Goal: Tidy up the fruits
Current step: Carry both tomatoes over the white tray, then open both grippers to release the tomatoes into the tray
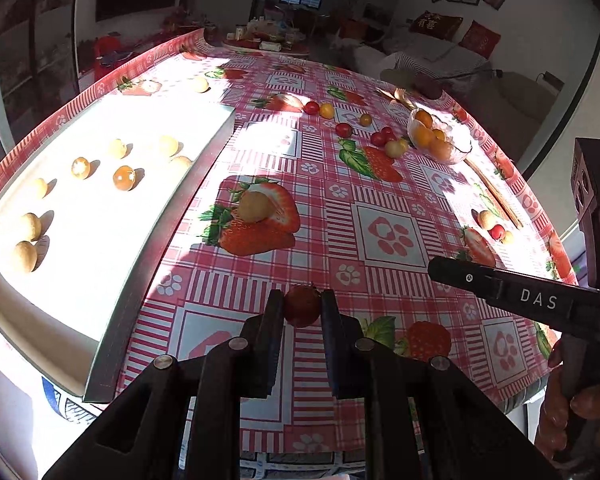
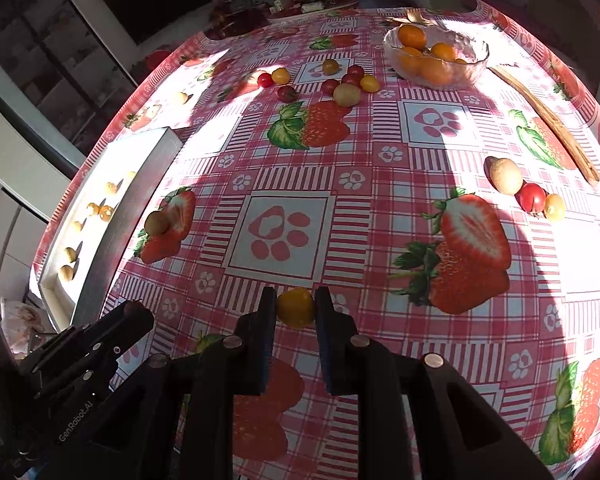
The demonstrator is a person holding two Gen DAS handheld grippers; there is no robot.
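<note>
**Both grippers carry a small fruit above the strawberry cloth**

The left gripper (image 1: 302,306) has its jaws closed narrowly on a red tomato (image 1: 302,305), pinched near the fingertips. The right gripper (image 2: 295,307) grips a yellow tomato (image 2: 295,306) the same way. Each fruit sits at the very tips, probably so it can be dropped cleanly without the fingers touching the container. Both seem lifted above the tablecloth (image 2: 284,168), mid-carry; the sorting looks partly done

A white tray (image 1: 100,248) on the left holds pale brown round fruits, spaced apart. A glass bowl (image 2: 480,50) at the far right holds orange fruits, suggesting each kind has its own place. Loose tomatoes (image 2: 348,80) still lie clustered near the bowl, and a trio (image 2: 532,196) of mixed fruit lies beside a long wooden stick (image 2: 548,120). One brown fruit (image 1: 256,206) rests alone mid-table

The left view shows the tray's contents clearly and the right gripper from the side. The right view shows the bowl's inside and the left gripper low at left
</note>
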